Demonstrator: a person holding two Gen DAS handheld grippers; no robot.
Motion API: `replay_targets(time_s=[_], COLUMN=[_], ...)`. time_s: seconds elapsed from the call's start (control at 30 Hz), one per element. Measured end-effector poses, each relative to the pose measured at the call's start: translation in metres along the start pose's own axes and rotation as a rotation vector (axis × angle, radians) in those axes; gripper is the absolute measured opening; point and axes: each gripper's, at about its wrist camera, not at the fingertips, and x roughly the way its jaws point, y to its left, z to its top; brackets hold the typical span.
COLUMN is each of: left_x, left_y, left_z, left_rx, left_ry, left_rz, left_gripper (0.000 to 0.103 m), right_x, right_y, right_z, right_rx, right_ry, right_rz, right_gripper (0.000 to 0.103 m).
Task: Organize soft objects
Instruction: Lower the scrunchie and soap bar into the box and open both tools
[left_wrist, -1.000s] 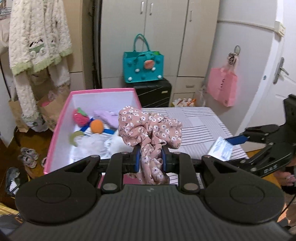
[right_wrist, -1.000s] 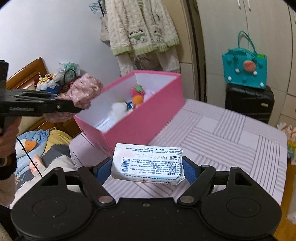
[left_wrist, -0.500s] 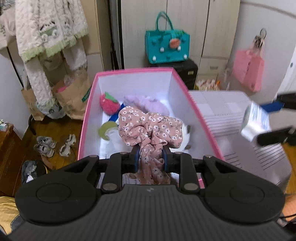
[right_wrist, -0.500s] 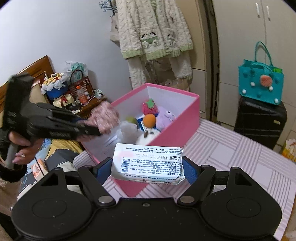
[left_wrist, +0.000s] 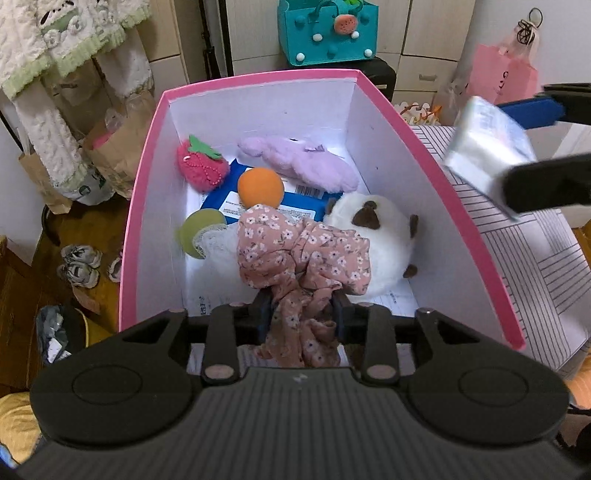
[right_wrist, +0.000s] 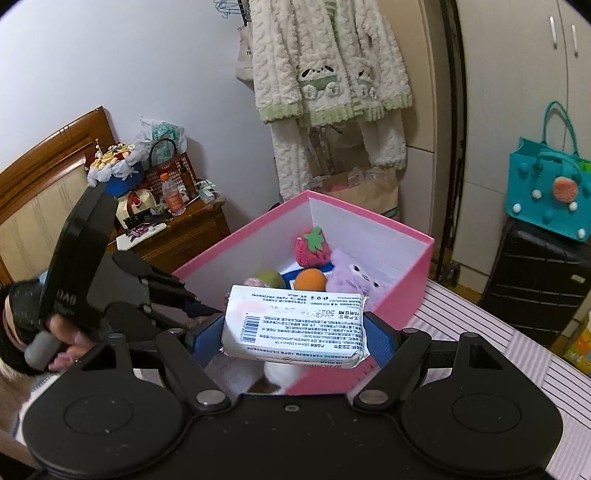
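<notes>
My left gripper (left_wrist: 301, 310) is shut on a pink floral scrunchie (left_wrist: 303, 258) and holds it over the near end of the pink box (left_wrist: 140, 192). My right gripper (right_wrist: 291, 338) is shut on a white tissue pack (right_wrist: 295, 325) above the box's near corner (right_wrist: 413, 291). The pack also shows at the right of the left wrist view (left_wrist: 487, 147). Inside the box lie a strawberry plush (left_wrist: 201, 166), an orange ball (left_wrist: 260, 186), a purple plush (left_wrist: 299, 164), a white plush (left_wrist: 373, 236), a green ball (left_wrist: 199, 230) and a blue pack (left_wrist: 295, 206).
The box stands on a striped table (left_wrist: 546, 266). A teal bag (right_wrist: 546, 192) sits on a black suitcase (right_wrist: 532, 284) by the cupboards. A fleece robe (right_wrist: 325, 74) hangs behind the box. A bedside cabinet (right_wrist: 177, 236) stands to the left.
Both grippers moved toward and over the pink box, carrying the scrunchie and the tissue pack. The box now fills the left wrist view.
</notes>
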Motion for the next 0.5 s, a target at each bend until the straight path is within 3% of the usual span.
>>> replay_targets(time_s=[0.17, 0.5], left_x=[-0.001, -0.007], left_y=[0.007, 0.016], left_z=[0.000, 0.000], left_rx=[-0.036, -0.061], left_ry=[-0.015, -0.105], left_rz=[-0.028, -0.053], left_gripper=[0.050, 0.061], right_x=[0.028, 0.078], right_y=[-0.002, 0.000], right_z=[0.017, 0.042], right_rx=[0.039, 0.119], right_ry=[0.034, 0.099], right_rz=[0.032, 0.064], right_gripper=[0.083, 0.083])
